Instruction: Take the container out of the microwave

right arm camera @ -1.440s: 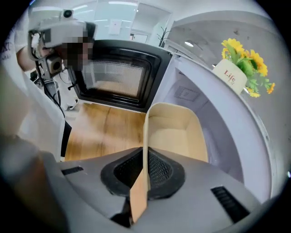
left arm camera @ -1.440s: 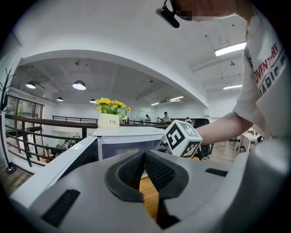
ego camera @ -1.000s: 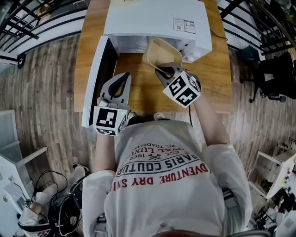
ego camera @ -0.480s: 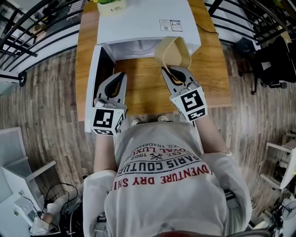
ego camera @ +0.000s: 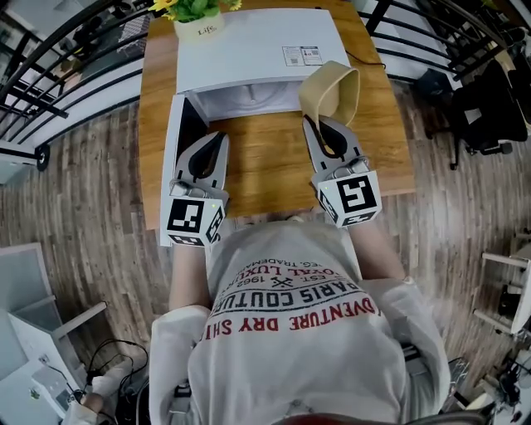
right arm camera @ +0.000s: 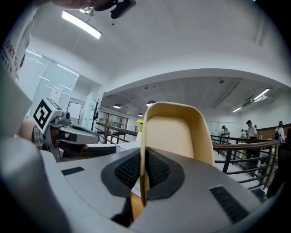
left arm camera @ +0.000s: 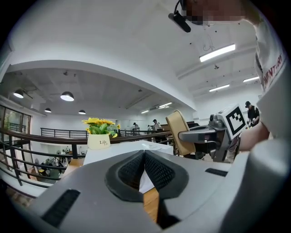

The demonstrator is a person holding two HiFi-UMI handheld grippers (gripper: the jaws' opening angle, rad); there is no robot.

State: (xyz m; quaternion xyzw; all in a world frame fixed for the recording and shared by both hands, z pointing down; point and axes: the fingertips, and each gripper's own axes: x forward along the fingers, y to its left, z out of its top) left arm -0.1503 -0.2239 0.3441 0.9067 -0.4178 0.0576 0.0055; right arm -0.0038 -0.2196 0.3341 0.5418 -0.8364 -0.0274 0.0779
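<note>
- Beige container [ego camera: 330,90] shows in the upper right of the head view. It is tipped on edge, outside the white microwave [ego camera: 257,46], just in front of its right front corner and above the wooden worktop [ego camera: 270,170].
- The right hand-held gripper [ego camera: 322,129] is clamped on the container's near wall, and its marker cube lies lower right of centre.
- The left hand-held gripper [ego camera: 217,141] is left of centre with its jaws together and nothing in them. It is beside the open microwave door [ego camera: 172,166], which swings out along the left.
- A flower pot [ego camera: 199,25] with yellow flowers is at the microwave's far left corner; whether it stands on the microwave or behind it I cannot tell.
- In the left gripper view, the dark pads meet at their tips at centre [left arm camera: 144,152], empty, with a strip of worktop [left arm camera: 152,205] showing below them.
- Beyond them are the microwave's white top [left arm camera: 118,152] and the flower pot [left arm camera: 100,141] left of centre. At the right, the right hand-held gripper [left arm camera: 183,135] holds the container [left arm camera: 175,123].
- In the right gripper view, the pads pinch the container's thin wall edge-on at centre [right arm camera: 144,157].
- The container [right arm camera: 175,132] rises above the jaws into the middle of the frame, and the left hand-held gripper [right arm camera: 91,135] shows at the left edge.
</note>
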